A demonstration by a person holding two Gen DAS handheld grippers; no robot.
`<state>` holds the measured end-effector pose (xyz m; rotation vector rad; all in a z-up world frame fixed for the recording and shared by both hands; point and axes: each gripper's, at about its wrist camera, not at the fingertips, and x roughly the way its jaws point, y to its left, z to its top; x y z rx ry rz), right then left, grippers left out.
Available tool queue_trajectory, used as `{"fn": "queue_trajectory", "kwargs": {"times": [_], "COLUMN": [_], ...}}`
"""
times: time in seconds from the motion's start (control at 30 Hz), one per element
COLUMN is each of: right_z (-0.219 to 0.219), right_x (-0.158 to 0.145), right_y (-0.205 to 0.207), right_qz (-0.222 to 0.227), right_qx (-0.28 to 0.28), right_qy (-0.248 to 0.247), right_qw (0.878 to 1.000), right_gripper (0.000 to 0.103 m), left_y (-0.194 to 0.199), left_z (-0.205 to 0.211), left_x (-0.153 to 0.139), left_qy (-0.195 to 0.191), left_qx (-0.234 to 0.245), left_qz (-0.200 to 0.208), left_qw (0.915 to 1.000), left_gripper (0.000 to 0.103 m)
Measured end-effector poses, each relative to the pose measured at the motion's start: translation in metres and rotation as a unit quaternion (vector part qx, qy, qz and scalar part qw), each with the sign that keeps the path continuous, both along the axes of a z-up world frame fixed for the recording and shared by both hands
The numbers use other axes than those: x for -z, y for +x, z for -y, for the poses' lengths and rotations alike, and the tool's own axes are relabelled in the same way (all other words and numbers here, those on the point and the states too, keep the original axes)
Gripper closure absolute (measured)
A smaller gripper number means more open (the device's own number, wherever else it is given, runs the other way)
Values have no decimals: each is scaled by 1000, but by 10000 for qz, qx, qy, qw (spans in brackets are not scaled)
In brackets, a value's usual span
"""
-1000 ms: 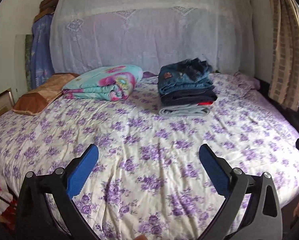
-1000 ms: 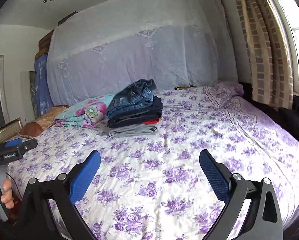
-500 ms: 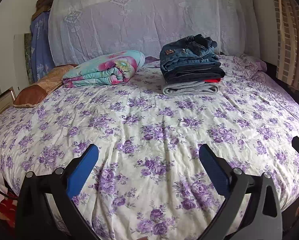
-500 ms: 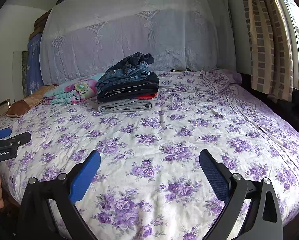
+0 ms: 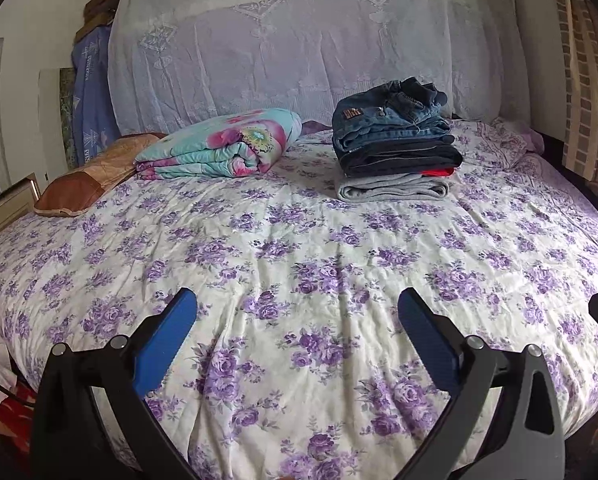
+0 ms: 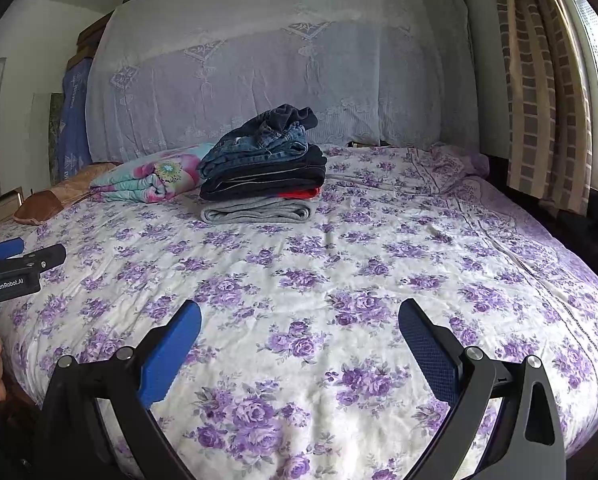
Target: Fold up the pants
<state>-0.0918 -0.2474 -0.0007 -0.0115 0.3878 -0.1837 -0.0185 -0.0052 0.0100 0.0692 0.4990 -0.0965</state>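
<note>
A stack of folded pants (image 5: 395, 148) lies at the far side of the bed: blue jeans on top, dark pants, a red piece and grey pants at the bottom. It also shows in the right wrist view (image 6: 265, 172). My left gripper (image 5: 297, 312) is open and empty above the near part of the floral bedspread (image 5: 299, 264). My right gripper (image 6: 299, 320) is open and empty above the bedspread (image 6: 379, 264) as well. Both are well short of the stack. The left gripper's body shows at the left edge of the right wrist view (image 6: 15, 272).
A rolled floral quilt (image 5: 223, 146) and a brown pillow (image 5: 95, 172) lie at the far left of the bed. A lace-covered headboard (image 5: 311, 48) stands behind. A curtain (image 6: 543, 92) hangs at the right. A framed object (image 5: 5, 208) sits at the left.
Both views have tilted slightly and shifted; the stack sits a little lower and farther in the frames than half a second ago. Both grippers stay open and empty.
</note>
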Motion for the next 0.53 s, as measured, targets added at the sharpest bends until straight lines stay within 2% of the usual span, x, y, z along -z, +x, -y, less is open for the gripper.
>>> {"fn": "queue_trajectory", "kwargs": {"times": [0.17, 0.33, 0.53], "right_z": [0, 1, 3], "right_x": [0, -1, -3], "right_y": [-1, -1, -2], "right_qz": [23, 28, 40], "right_qx": [17, 24, 56], "right_qy": [-19, -30, -41], "right_qw": [10000, 10000, 10000], "right_gripper": [3, 3, 3], "left_y": [-4, -1, -4], "left_z": [1, 2, 7], "left_x": [-5, -8, -12], "left_qy": [39, -74, 171], "left_qx": [27, 161, 144], "left_qz": [265, 117, 272], "left_qw": [9996, 9998, 9994], "left_gripper": [5, 5, 5]}}
